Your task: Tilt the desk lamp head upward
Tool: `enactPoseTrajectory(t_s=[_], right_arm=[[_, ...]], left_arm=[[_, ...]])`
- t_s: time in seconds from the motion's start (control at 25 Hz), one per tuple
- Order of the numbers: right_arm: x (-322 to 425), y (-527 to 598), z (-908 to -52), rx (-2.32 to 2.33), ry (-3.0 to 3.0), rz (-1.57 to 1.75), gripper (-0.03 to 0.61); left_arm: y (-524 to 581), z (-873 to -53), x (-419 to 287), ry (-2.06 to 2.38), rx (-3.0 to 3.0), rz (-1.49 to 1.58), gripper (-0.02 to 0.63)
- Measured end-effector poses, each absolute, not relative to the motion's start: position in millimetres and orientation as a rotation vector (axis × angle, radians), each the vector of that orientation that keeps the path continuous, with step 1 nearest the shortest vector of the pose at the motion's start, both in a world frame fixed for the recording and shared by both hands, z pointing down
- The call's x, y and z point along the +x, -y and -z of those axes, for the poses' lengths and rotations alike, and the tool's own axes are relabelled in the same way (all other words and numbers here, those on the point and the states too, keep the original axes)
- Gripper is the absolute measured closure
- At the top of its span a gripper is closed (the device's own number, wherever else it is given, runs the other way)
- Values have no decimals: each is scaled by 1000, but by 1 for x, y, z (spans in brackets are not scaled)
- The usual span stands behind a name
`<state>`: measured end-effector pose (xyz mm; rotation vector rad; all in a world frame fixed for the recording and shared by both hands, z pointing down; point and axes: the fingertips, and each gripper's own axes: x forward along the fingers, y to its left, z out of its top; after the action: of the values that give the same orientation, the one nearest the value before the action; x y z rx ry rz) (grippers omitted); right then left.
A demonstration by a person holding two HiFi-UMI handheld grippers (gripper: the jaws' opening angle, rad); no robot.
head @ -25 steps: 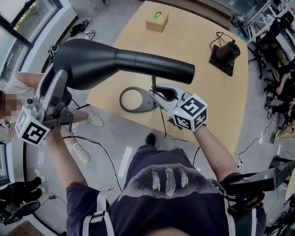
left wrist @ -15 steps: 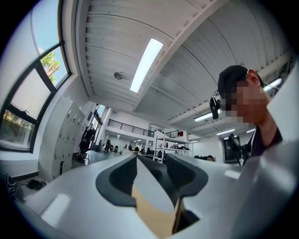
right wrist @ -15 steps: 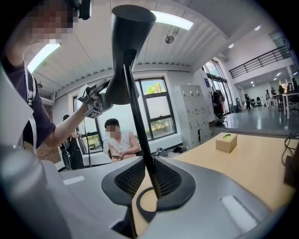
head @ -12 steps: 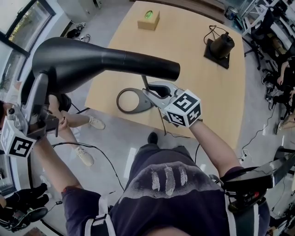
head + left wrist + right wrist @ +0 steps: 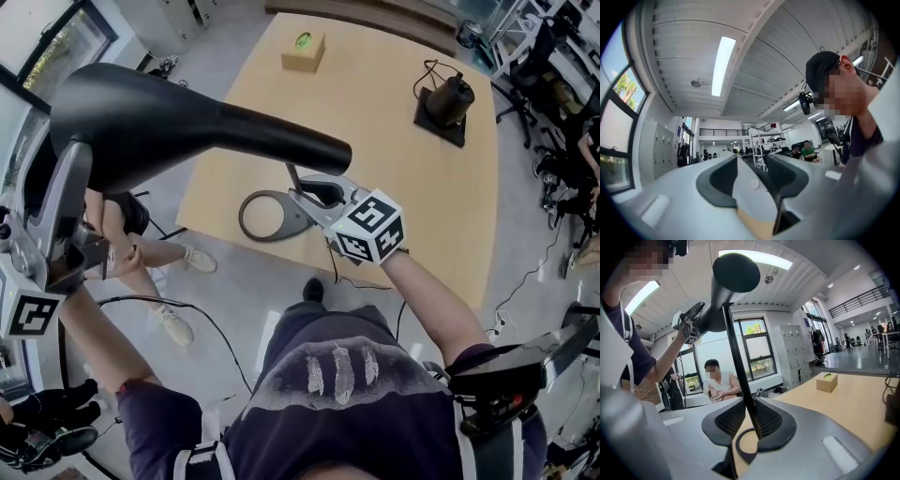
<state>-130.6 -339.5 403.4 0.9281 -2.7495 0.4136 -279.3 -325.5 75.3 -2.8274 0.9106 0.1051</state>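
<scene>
The black desk lamp head (image 5: 141, 122) fills the upper left of the head view, tilted with its neck running right and down toward the thin stem (image 5: 292, 177). My left gripper (image 5: 77, 164) is shut on the head's rim; its pale inner face (image 5: 752, 192) sits between the jaws in the left gripper view. My right gripper (image 5: 300, 194) is shut on the stem just above the ring-shaped base (image 5: 265, 215). From the right gripper view, the stem (image 5: 740, 376) rises between the jaws to the lamp head (image 5: 736, 273), where the left gripper (image 5: 691, 320) holds it.
The lamp stands near the front edge of a wooden table (image 5: 394, 169). A tan box (image 5: 304, 50) lies at the far side, and a black device on a plate (image 5: 444, 103) with a cable at the far right. A person (image 5: 719, 380) sits beyond the table's left side.
The lamp head has swung up and toward me. My left gripper went with it, further left and lower in the head view. The right gripper stayed on the stem.
</scene>
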Motion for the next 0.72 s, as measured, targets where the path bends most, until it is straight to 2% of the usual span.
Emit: enactPoseTrajectory(t_s=[0.72], right_arm=[[-128,341,-405,1082,2634,-347,528]], left_arm=[[316,-47,-253,-859,-2739,-27,426]])
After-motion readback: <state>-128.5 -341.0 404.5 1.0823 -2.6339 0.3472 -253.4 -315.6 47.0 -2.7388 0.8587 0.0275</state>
